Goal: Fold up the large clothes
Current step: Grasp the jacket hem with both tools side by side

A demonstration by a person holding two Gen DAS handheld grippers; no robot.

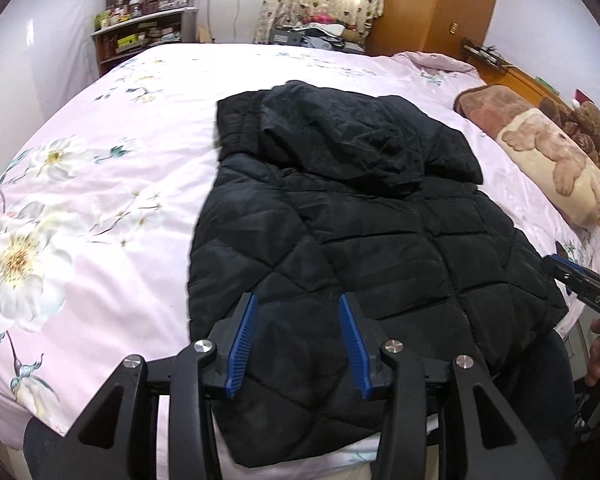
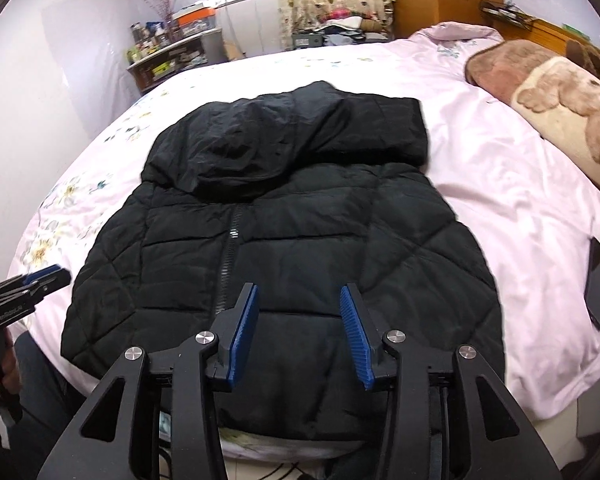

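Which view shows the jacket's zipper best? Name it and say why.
The right wrist view: the zipper runs plainly down the jacket, its teeth catching light. In the left wrist view the zipper is only a faint dark seam.

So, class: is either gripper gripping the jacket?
No: the left gripper and right gripper both hang open above the jacket, with nothing between their fingers.
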